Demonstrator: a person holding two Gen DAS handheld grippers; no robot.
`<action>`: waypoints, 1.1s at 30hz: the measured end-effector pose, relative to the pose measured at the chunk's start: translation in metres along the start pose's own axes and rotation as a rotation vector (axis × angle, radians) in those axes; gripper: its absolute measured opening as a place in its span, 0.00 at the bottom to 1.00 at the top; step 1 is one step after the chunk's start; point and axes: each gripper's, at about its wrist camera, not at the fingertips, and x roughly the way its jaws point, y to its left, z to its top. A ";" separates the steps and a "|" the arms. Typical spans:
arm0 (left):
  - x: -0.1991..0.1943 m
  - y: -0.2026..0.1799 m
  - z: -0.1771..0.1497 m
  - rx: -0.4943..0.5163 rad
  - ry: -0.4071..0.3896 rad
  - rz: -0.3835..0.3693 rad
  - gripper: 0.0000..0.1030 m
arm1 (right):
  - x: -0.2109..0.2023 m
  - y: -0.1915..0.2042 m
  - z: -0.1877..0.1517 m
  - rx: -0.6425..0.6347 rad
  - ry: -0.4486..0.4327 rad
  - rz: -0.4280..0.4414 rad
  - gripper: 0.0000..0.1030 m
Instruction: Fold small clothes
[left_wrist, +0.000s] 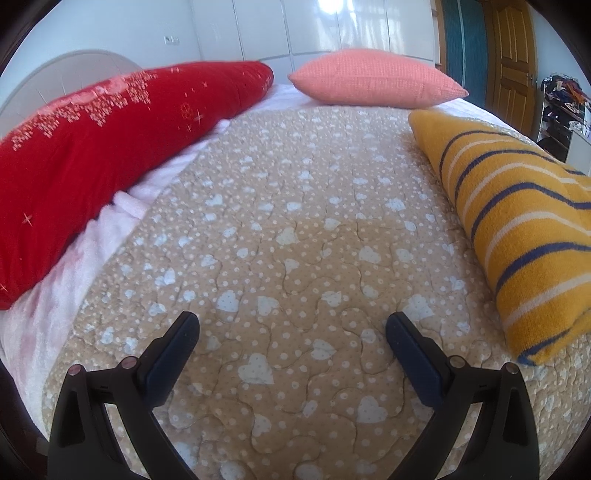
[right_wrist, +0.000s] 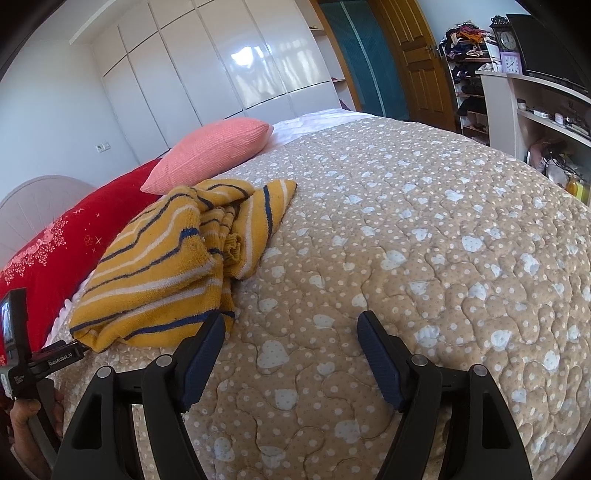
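A small yellow knit garment (right_wrist: 173, 266) with navy and white stripes lies crumpled on the beige heart-print quilt (right_wrist: 406, 258). In the left wrist view it (left_wrist: 517, 229) lies at the right edge. My left gripper (left_wrist: 291, 325) is open and empty above bare quilt (left_wrist: 295, 221), left of the garment. My right gripper (right_wrist: 291, 325) is open and empty, its left finger (right_wrist: 203, 350) close to the garment's near corner. The left gripper's body (right_wrist: 33, 362), held by a hand, shows at the lower left of the right wrist view.
A long red pillow (left_wrist: 92, 155) lies along the bed's left side over a white sheet (left_wrist: 55, 295). A pink pillow (left_wrist: 373, 79) sits at the far end. White wardrobes (right_wrist: 221, 66), a wooden door (right_wrist: 417, 55) and cluttered shelves (right_wrist: 535, 122) stand beyond the bed.
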 end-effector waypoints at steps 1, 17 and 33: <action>-0.001 0.000 0.000 0.002 -0.007 0.007 0.98 | 0.000 0.000 0.000 -0.003 0.001 -0.004 0.75; 0.001 -0.004 0.000 0.016 -0.014 0.040 0.98 | 0.000 0.003 -0.001 -0.008 0.001 -0.009 0.76; 0.001 -0.005 0.002 0.017 -0.012 0.038 0.98 | 0.000 0.003 -0.001 -0.010 0.001 -0.010 0.76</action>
